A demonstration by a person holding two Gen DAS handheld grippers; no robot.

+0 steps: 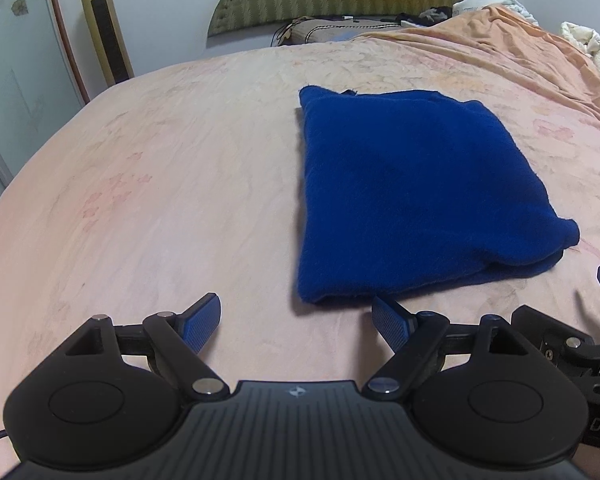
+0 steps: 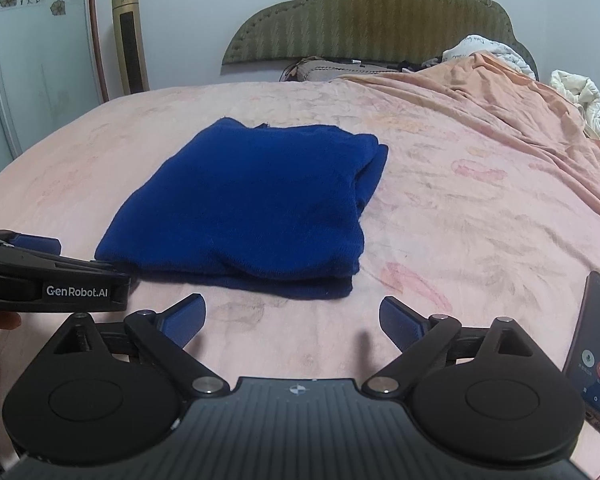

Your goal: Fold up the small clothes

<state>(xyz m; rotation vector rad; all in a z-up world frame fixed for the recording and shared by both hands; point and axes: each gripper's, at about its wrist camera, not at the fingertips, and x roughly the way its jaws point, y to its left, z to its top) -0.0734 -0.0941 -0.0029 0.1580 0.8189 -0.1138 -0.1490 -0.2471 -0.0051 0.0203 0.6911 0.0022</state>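
Fingers of the left hand-held gripper (image 1: 297, 322) stand spread wide with nothing between them, their blue pads hovering low over the pink bed sheet (image 1: 140, 208), just short of the near edge of the blue garment (image 1: 416, 196). The right hand-held gripper (image 2: 292, 320) is likewise spread and holds nothing, its pads apart over bare sheet, near the front edge of the same garment but not touching it. In the right wrist view the left tool's black body, marked GenRobot.AI, reaches in from the left, close beside the garment's near left corner. The blue garment lies folded into a rough rectangle of stacked layers, flat on the bed about midway across it, with the layered edges showing along its near side and right side. A phone (image 2: 594, 350) with a lit call screen lies on the sheet to the right of the right tool, well apart from the garment. Farther back, an orange blanket (image 2: 500, 96) is heaped over the right part of the bed, with white bedding (image 2: 576, 96) bunched beyond it. A green padded headboard (image 2: 376, 20) stands against the wall, and a gold tower fan (image 2: 130, 40) stands to its left.
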